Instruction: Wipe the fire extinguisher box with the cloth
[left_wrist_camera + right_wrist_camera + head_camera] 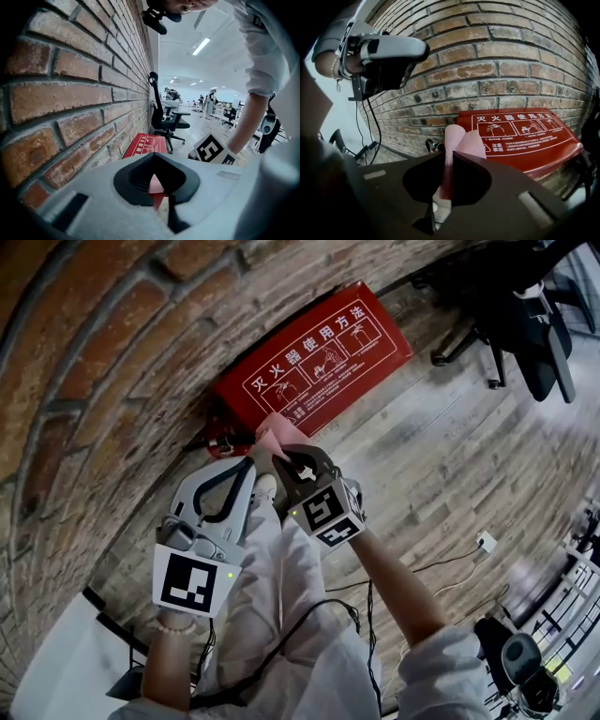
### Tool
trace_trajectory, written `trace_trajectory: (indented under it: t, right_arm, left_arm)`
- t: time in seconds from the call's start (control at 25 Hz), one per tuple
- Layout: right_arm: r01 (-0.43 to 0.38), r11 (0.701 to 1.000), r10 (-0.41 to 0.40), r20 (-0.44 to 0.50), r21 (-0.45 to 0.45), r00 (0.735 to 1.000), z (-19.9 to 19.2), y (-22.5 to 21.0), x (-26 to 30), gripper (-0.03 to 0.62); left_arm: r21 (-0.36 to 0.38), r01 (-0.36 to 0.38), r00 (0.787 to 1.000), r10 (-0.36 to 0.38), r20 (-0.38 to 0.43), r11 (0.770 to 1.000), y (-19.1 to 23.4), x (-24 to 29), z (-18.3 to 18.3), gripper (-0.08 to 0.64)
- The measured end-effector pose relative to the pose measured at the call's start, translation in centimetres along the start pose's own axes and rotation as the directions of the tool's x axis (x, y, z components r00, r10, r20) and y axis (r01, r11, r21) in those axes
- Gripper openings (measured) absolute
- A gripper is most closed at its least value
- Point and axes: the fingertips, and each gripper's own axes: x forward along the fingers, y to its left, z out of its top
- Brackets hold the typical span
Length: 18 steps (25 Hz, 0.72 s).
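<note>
Against the brick wall (112, 381), the fire extinguisher box (314, 362) lies lengthwise just ahead of your right gripper (281, 456), which pinches the cloth (272, 435) and is nearer than your left gripper (247, 468), jaws together and empty.

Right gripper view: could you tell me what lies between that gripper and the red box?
Only the pink cloth, held by the right gripper, as that view shows.

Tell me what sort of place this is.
Probably an open-plan office with an industrial look. A swivel office chair stands under ceiling strip lights on a wood-plank floor. An exposed brick wall runs alongside, with a red fire extinguisher box at its foot.
</note>
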Motion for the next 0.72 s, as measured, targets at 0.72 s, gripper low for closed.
trace_trajectory:
  t: [0.72]
  right_arm:
    - [0.158, 0.982, -0.164, 0.060, 0.104, 0.985, 4.1, -1.8, -7.6, 0.028]
  left_arm:
    - [-0.094, -0.057, 0.997, 0.062, 0.053, 0.994, 1.0, -2.2, 5.4, -0.002]
